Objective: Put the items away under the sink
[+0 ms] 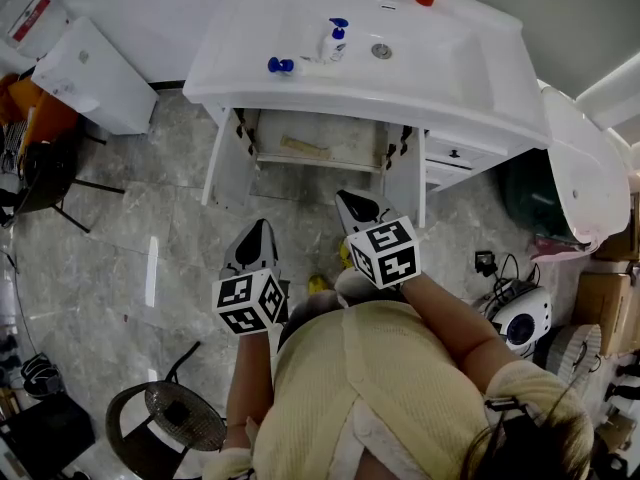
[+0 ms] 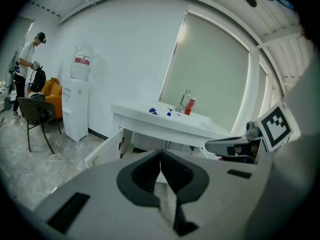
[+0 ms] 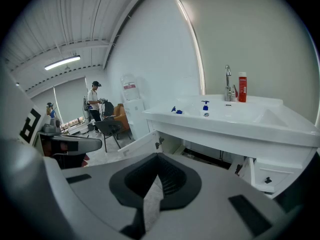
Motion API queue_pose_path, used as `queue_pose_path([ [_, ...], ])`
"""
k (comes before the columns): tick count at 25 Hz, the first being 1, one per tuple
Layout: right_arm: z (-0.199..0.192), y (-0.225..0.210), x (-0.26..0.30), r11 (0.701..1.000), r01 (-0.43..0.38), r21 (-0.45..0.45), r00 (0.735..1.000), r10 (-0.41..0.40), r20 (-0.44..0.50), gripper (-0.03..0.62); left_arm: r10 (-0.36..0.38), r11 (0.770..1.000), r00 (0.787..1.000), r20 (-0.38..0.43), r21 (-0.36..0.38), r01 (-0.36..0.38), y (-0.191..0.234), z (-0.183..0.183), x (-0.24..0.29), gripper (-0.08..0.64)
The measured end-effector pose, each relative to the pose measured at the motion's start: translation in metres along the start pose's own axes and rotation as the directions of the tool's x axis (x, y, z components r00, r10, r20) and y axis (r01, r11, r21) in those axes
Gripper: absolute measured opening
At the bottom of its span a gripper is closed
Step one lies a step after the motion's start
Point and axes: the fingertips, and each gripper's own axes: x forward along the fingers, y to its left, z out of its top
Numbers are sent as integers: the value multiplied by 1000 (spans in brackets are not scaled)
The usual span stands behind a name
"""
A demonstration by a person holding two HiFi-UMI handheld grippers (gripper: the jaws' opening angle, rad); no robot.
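White pump bottle with a blue cap (image 1: pixel 334 41) stands toward the left edge of the white sink counter (image 1: pixel 300 93), a small blue piece (image 1: pixel 281 65) beside it; left gripper (image 1: pixel 257 230) and right gripper (image 1: pixel 355 200) hang before the open cabinet (image 1: pixel 310 143), jaws pressed together, both empty

The head view looks steeply down from above the person onto the left claw (image 1: pixel 258 236) and right claw (image 1: pixel 355 206), the sink desk (image 1: pixel 290 13) well ahead of both. The two gripper views look along their own jaws at that same desk and its open cabinet (image 1: pixel 320 140) beyond.
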Motion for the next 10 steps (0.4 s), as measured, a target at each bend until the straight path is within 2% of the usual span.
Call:
queue_pose_path([
  [10,0,-2,-1,1000,-7,-5,1000,7,-1,26,10,1000,1000,-15,-6,-11,-2,-4,1,41],
])
